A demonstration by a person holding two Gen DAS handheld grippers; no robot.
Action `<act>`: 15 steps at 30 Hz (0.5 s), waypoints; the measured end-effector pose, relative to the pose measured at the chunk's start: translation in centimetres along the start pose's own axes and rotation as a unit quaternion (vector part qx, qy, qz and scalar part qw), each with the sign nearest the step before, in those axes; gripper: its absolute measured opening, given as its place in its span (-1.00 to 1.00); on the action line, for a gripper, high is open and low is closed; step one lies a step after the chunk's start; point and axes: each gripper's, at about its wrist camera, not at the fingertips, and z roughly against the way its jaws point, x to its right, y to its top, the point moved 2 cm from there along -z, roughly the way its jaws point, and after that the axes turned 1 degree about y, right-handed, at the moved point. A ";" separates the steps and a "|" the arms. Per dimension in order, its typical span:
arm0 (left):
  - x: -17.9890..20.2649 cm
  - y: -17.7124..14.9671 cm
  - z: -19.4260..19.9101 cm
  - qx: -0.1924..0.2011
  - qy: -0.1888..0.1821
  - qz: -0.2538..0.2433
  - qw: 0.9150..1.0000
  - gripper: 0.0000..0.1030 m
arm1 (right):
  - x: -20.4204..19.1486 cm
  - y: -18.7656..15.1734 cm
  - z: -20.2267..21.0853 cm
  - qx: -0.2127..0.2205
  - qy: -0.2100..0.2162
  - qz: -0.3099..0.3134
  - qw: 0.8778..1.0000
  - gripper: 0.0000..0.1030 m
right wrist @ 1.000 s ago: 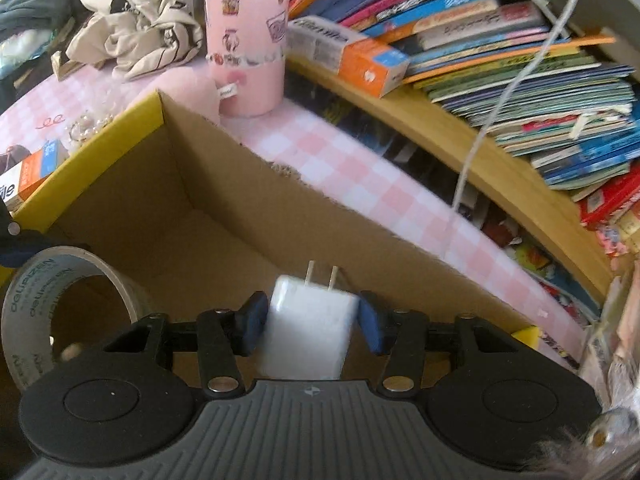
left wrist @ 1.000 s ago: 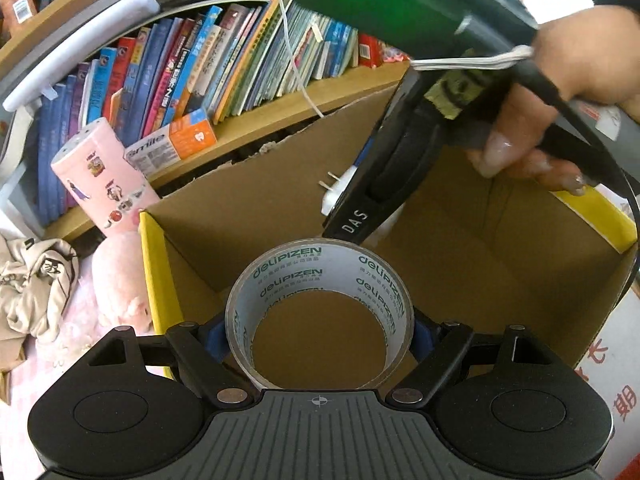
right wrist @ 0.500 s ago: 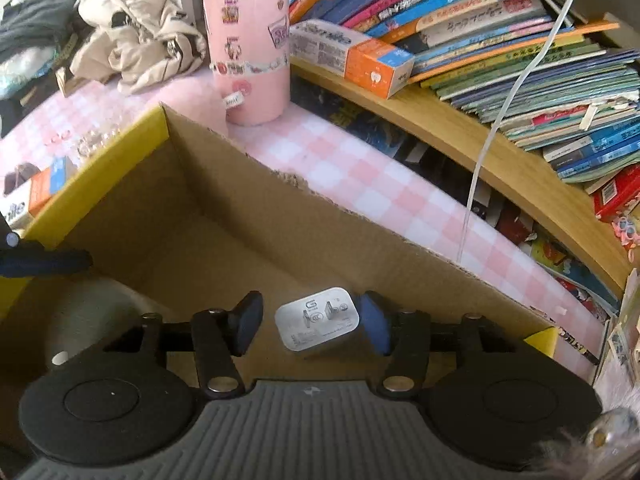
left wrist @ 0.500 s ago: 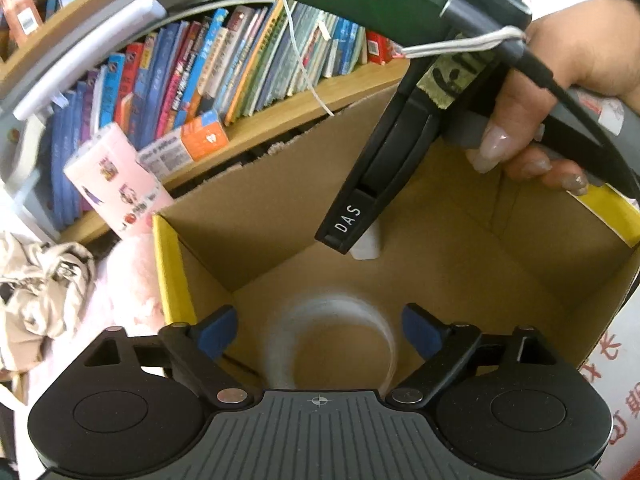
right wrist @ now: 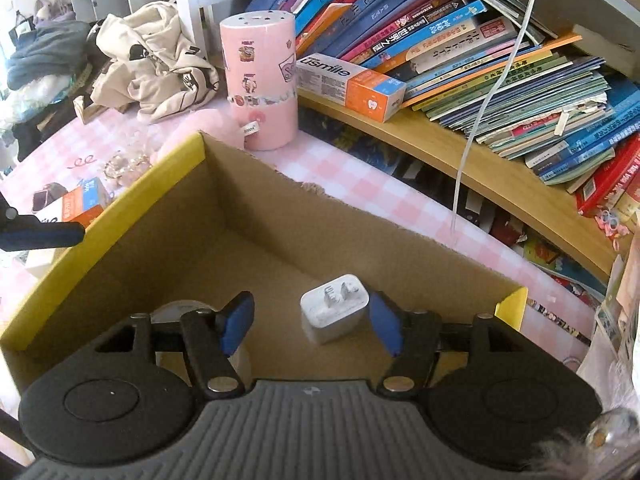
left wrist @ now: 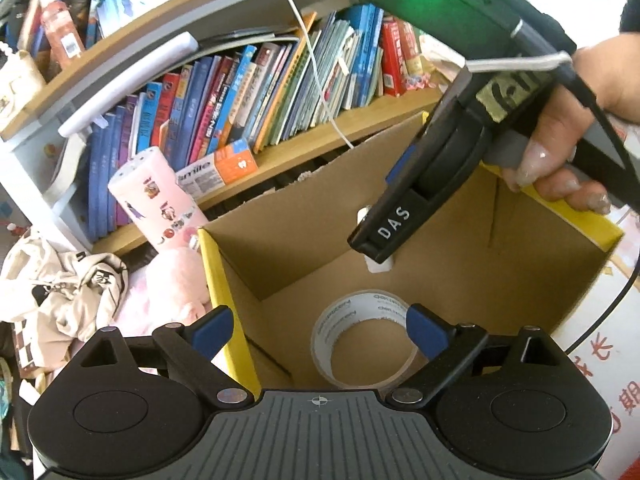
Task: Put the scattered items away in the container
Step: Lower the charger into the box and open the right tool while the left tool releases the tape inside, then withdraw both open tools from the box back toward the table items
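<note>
The roll of tape [left wrist: 365, 340] and the white charger [right wrist: 334, 307] are seen lying on the floor of the cardboard box [right wrist: 256, 216]. Above them, the left hand-held gripper [left wrist: 318, 330] is spread wide and the right hand-held gripper [right wrist: 310, 326] has just been opening — nothing is pinched. A pink canister [right wrist: 260, 80] and a toothpaste carton [right wrist: 348, 86] stand behind the box, before the bookshelf [right wrist: 500, 172].

White charger [right wrist: 335, 306], yellow-edged brown box [right wrist: 256, 216]
</note>
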 end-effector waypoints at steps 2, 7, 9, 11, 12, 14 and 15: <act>0.2 -0.1 0.7 0.006 -0.002 0.001 1.000 0.85 | -0.3 -0.4 0.5 0.005 -0.001 -0.003 1.000 0.23; 0.0 -0.4 2.9 0.025 -0.011 0.011 1.000 0.86 | -1.3 -1.6 2.5 0.029 -0.017 -0.009 0.999 0.42; -0.3 -0.8 3.9 0.034 -0.015 0.016 0.999 0.87 | -1.7 -2.1 3.4 0.040 -0.032 -0.010 0.999 0.52; -0.7 -1.2 4.9 0.041 -0.017 0.020 0.999 0.93 | -2.3 -2.7 4.6 0.057 -0.048 -0.011 0.997 0.57; -0.8 -1.4 5.3 0.046 -0.017 0.024 0.999 0.94 | -2.6 -3.0 5.3 0.064 -0.054 -0.012 0.996 0.58; -1.0 -1.9 6.1 0.052 -0.021 0.034 0.998 0.95 | -3.3 -3.7 6.6 0.078 -0.063 -0.021 0.995 0.59; -1.2 -2.2 6.6 0.054 -0.024 0.039 0.997 0.95 | -3.7 -4.1 7.2 0.085 -0.066 -0.027 0.994 0.60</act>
